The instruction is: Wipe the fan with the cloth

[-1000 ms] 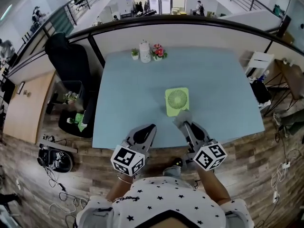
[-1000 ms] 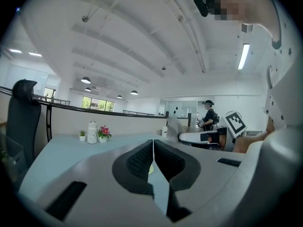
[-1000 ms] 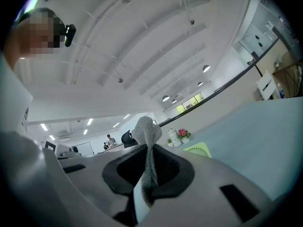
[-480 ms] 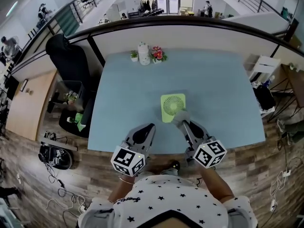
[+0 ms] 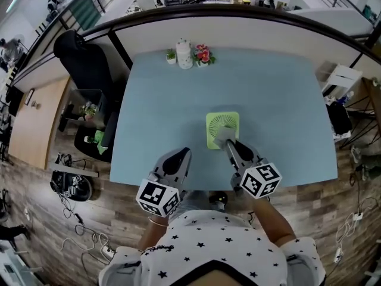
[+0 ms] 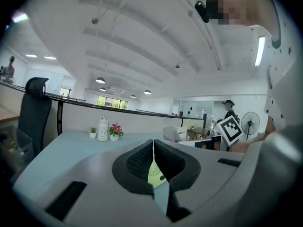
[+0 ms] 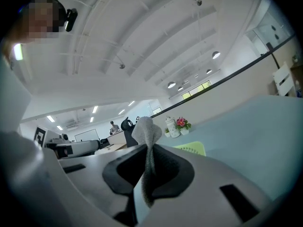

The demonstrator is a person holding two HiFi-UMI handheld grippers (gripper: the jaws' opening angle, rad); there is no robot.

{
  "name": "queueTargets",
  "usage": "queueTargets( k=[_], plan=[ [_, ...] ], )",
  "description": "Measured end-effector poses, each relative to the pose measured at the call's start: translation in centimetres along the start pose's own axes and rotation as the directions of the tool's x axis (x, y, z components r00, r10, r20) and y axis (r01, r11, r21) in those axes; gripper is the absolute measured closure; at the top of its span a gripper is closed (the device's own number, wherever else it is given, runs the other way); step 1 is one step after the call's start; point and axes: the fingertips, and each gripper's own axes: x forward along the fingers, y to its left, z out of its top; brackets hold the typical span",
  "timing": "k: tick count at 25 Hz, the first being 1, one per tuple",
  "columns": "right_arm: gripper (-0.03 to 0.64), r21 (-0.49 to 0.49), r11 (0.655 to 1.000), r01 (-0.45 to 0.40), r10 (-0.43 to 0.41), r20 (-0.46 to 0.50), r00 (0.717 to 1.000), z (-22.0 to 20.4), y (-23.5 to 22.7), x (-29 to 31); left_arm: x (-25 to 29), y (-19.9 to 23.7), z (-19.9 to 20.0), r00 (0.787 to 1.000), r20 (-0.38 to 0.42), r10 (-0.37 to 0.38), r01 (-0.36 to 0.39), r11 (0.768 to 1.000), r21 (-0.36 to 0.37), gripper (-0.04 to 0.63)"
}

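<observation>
Jaws of the right gripper (image 5: pixel 225 142) clamp the cloth (image 5: pixel 221 134) at the fan (image 5: pixel 223 121), the left gripper (image 5: pixel 181 154) closed empty; a wiping sweep likely follows.

The right gripper (image 5: pixel 225 143) has pushed forward: its cloth (image 5: pixel 222 136), which a second ago sat just off the fan's near edge, now lies over the lower middle of the fan (image 5: pixel 222 121) and covers part of its grille.

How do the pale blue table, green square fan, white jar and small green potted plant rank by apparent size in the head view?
1. Pale blue table
2. Green square fan
3. White jar
4. Small green potted plant
Jar and plant sit farther off; true sizes unsure.
</observation>
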Motion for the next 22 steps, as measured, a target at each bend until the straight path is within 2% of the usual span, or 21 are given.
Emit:
queueTargets(
  k=[12, 22],
  plan=[
    [0.591, -0.062, 0.998, 0.01, -0.02, -0.156, 0.988, -2.7, -1.2, 8.8, 2.0, 6.9, 2.2, 0.999, 0.021, 0.045, -0.044, 0.999, -0.028, 0.563],
    [0.591, -0.101, 0.994, 0.034, -0.06, -0.263, 0.963, -5.3, -2.9, 11.7, 1.2, 10.1, 2.3, 0.994, 0.04, 0.105, -0.103, 0.993, -0.065, 0.563]
  ],
)
